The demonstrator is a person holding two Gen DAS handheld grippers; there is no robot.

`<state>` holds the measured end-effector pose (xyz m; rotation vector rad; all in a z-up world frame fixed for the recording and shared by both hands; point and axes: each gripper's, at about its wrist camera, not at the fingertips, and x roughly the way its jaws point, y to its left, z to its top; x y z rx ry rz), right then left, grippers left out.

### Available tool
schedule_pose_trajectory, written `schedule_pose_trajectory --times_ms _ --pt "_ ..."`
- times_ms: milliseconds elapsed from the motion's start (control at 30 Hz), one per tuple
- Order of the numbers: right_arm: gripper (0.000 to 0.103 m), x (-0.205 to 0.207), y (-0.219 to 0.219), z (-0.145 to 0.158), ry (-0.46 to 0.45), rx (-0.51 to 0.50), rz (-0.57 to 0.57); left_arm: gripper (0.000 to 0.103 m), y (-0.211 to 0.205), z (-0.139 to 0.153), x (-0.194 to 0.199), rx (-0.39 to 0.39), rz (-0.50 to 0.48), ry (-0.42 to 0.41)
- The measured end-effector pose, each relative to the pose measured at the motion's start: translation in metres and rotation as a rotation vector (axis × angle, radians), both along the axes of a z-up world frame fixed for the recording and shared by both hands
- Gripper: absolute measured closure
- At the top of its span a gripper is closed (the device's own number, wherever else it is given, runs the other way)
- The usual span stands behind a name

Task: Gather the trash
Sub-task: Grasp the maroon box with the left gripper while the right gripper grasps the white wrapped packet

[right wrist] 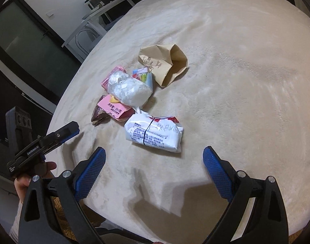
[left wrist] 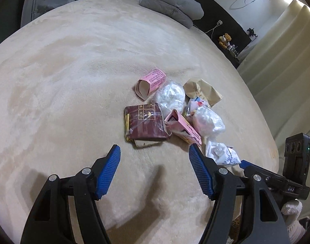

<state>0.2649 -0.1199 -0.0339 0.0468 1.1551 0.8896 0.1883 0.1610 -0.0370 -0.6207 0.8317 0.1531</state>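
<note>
A heap of trash lies on a beige plush bed cover (left wrist: 73, 81). It holds a dark red packet (left wrist: 144, 124), a rolled pink carton (left wrist: 151, 82), a pink box (left wrist: 183, 127), a brown paper bag (right wrist: 165, 63), a clear bag of white stuff (right wrist: 130, 91) and a white printed packet (right wrist: 155, 134). My left gripper (left wrist: 153, 150) stands open just short of the dark red packet, nothing between its pads. My right gripper (right wrist: 155, 150) is open wide, just short of the white printed packet and apart from it. Each gripper shows at the edge of the other's view.
Folded grey bedding (left wrist: 171, 6) lies at the far end of the bed. A teddy bear (left wrist: 225, 40) sits on a dark shelf beyond it, next to pale curtains (left wrist: 277, 65). A white desk (right wrist: 98, 18) stands past the bed's left edge.
</note>
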Motion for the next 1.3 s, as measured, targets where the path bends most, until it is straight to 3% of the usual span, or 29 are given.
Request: schedule_pose_trajectory --times_ms 300,500,567,633,667,767,1300 --pt "0.008 0.018 0.018 -0.007 0.076 0.002 0.008 0.035 0.018 -0.020 0.035 0.004 -0.012 0.070" --pt "0.008 0.019 0.026 -0.011 0.078 -0.017 0.028 0.035 0.006 -0.022 0.048 0.097 -0.060 0.096" --pt "0.014 0.016 0.028 -0.012 0.068 -0.035 0.037 0.036 -0.003 -0.022 0.053 0.151 -0.081 0.106" --pt "0.019 0.015 0.030 -0.012 0.046 -0.055 0.034 0.051 -0.010 -0.022 0.057 0.195 -0.103 0.119" --pt "0.028 0.014 0.030 -0.013 0.037 -0.068 0.030 0.051 -0.013 -0.022 0.058 0.214 -0.108 0.122" --pt "0.032 0.016 0.029 -0.013 0.023 -0.074 0.023 0.052 -0.018 -0.020 0.058 0.247 -0.117 0.115" --pt "0.034 -0.004 0.001 0.004 -0.060 -0.021 0.014 0.053 -0.040 0.000 0.017 0.249 -0.089 0.045"
